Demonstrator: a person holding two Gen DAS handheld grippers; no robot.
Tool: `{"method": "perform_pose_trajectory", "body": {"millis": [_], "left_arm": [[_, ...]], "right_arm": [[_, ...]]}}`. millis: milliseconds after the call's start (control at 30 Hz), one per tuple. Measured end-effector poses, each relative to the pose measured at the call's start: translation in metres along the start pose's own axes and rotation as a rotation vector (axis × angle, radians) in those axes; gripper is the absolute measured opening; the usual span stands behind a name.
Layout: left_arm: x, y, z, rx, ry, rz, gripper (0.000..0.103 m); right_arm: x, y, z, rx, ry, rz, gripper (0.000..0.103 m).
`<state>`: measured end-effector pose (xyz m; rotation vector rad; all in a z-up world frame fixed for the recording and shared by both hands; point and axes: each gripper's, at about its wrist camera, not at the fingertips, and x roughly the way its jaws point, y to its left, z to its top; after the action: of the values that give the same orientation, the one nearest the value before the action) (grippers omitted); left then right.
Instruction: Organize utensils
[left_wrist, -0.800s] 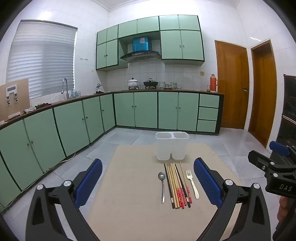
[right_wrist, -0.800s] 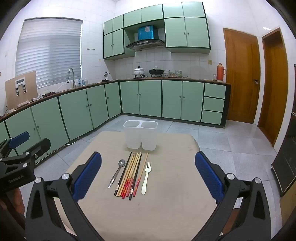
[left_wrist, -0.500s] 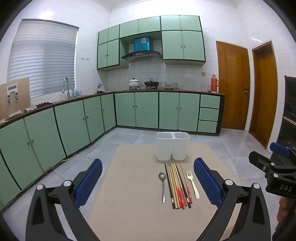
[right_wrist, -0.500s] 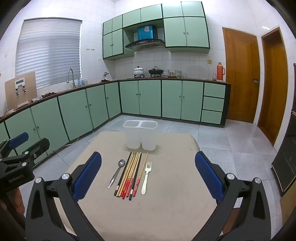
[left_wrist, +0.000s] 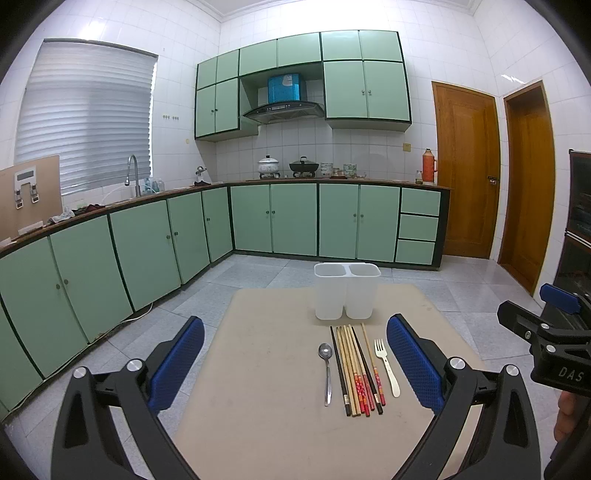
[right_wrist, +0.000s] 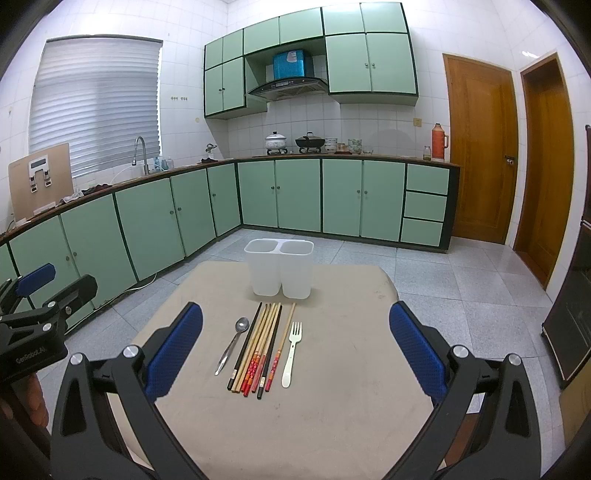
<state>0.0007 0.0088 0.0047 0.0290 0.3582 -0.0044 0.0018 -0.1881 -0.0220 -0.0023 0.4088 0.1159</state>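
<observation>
Fingers (left_wrist: 177, 363) are staying spread on both grippers, gripping nothing; you're barely shifting, so spoon (right_wrist: 233, 343), chopsticks (right_wrist: 258, 347) and fork (right_wrist: 291, 354) are still waiting outside the holder (right_wrist: 279, 267).

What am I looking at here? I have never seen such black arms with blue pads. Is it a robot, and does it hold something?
It is no robot. A person holds a hand tool in each hand, and each tool has a two-finger claw with blue pads and its own wide-angle camera looking forward. One picture comes from the left claw, the other from the right claw; each claw also shows at the edge of the other's picture. Both claws are wide open and hold nothing. On the beige table lie a metal spoon, a bundle of chopsticks and a white fork, side by side. Behind them stands a white two-compartment holder, which looks empty.
</observation>
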Motion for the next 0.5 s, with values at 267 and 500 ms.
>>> {"method": "perform_pose_trajectory", "body": {"millis": [267, 500], "left_arm": [[-0.0001, -0.0012, -0.0001, 0.002, -0.001, 0.002, 0.097], [-0.0002, -0.0013, 0.0005, 0.003, -0.001, 0.002, 0.097]], "right_arm": [[0.0001, 0.0001, -0.0001, 0.001, 0.0, 0.001, 0.098], [0.0, 0.0001, 0.0, 0.001, 0.0, 0.001, 0.098]]}}
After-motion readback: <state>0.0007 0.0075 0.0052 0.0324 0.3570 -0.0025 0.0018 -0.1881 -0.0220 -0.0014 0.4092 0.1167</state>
